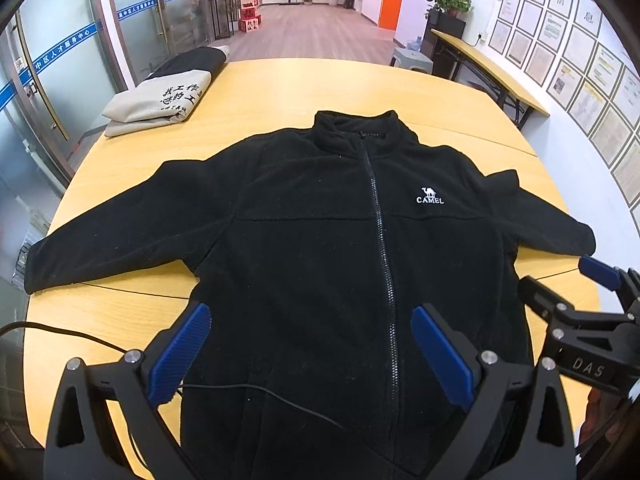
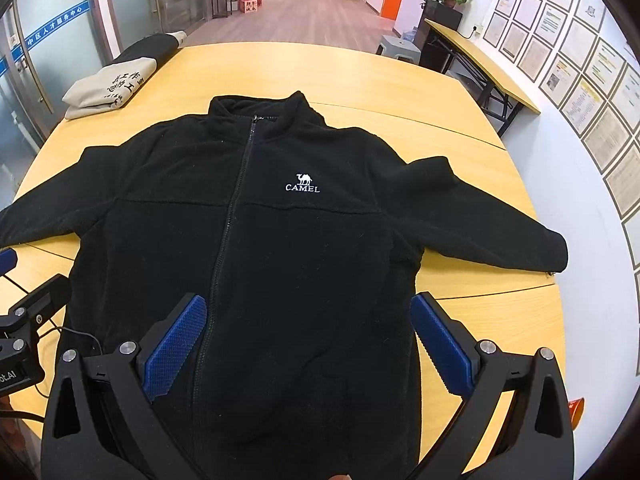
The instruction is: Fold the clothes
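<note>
Black fleece jacket (image 1: 320,248) is seen spread face up across a rounded wooden bench (image 1: 360,92), zipped to the collar (image 1: 360,124), which points toward the far edge. Both sleeves are laid out sideways: the left sleeve (image 1: 100,248) reaches the bench's left edge, the right sleeve (image 2: 500,232) ends near the right edge. A white camel logo with the word CAMEL (image 1: 430,196) is shown on the chest, just beside the zipper (image 1: 380,240).

The left hand-held gripper (image 1: 312,352) is held above the lower part of the jacket, angled steeply downward, its blue pads (image 1: 180,356) spread wide with only fabric seen beneath them and nothing pinched. The right hand-held gripper (image 2: 308,344) is likewise spread fully apart over the jacket's lower right half, one pad over the fleece near the zipper and the other at the garment's side edge; nothing is gripped. Each gripper is glimpsed at the margin of the other's view.

A thin black cable (image 1: 256,390) is draped over the jacket's hem area and trails off to the left across the bench. A folded beige garment with black printed characters (image 1: 160,100) is stacked at the far left corner of the bench, with a folded dark garment (image 1: 196,60) just behind it.
</note>
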The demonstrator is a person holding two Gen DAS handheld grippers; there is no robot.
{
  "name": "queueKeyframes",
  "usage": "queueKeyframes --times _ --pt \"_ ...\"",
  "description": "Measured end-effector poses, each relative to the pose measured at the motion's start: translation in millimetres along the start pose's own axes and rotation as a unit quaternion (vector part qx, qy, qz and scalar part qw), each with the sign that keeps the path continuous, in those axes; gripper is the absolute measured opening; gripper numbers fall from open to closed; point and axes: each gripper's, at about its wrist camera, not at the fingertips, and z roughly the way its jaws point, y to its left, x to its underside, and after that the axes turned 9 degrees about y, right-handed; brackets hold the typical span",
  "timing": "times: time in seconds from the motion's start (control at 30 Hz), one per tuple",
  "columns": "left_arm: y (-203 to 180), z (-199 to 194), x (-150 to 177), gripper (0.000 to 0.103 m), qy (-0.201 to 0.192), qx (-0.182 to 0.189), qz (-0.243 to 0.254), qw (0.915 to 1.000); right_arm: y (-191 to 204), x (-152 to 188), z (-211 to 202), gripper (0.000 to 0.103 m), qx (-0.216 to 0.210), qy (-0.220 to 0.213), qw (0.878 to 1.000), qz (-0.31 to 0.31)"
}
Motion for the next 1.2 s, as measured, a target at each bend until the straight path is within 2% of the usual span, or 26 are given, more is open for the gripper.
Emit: queueKeyframes --times 0.23,0.4,0.47,0.57,0.7,0.77,0.87,0.93,1.03,1.2 --pt "-1 7 -2 0.103 0.010 -0.013 0.008 0.9998 8 -1 0 0.103 -0.006 -0.002 1.000 -0.004" --pt "-2 20 -7 0.103 0.021 -0.011 0.018 0.9995 8 3 -8 0.103 0.011 -0.018 1.000 -0.011" --pt "-9 26 -12 0.103 0.011 -0.002 0.033 0.9994 1 7 -15 0.103 0.013 -0.047 0.999 -0.007" --pt "-41 51 -31 0.103 0.000 0.023 0.081 0.9964 -27 21 -17 0.103 0.033 -0.112 0.993 0.007" --pt "-99 93 -61 0.103 -0.017 0.066 0.151 0.9862 -115 35 20 0.103 0.050 -0.135 0.988 0.061" --pt "-142 108 -83 0.103 -0.053 0.081 0.183 0.9784 -173 39 48 0.103 0.055 -0.132 0.984 0.104" --pt "-201 139 -110 0.103 -0.065 0.121 0.195 0.9711 -258 41 79 0.103 0.066 -0.137 0.975 0.159" --pt "-240 158 -122 0.103 -0.060 0.144 0.204 0.9665 -310 43 96 0.103 0.072 -0.141 0.970 0.186" --pt "-288 190 -132 0.103 -0.056 0.155 0.229 0.9593 -377 44 124 0.103 0.068 -0.123 0.964 0.225" --pt "-342 231 -141 0.103 -0.044 0.157 0.268 0.9494 -474 50 167 0.102 0.030 -0.097 0.946 0.309"
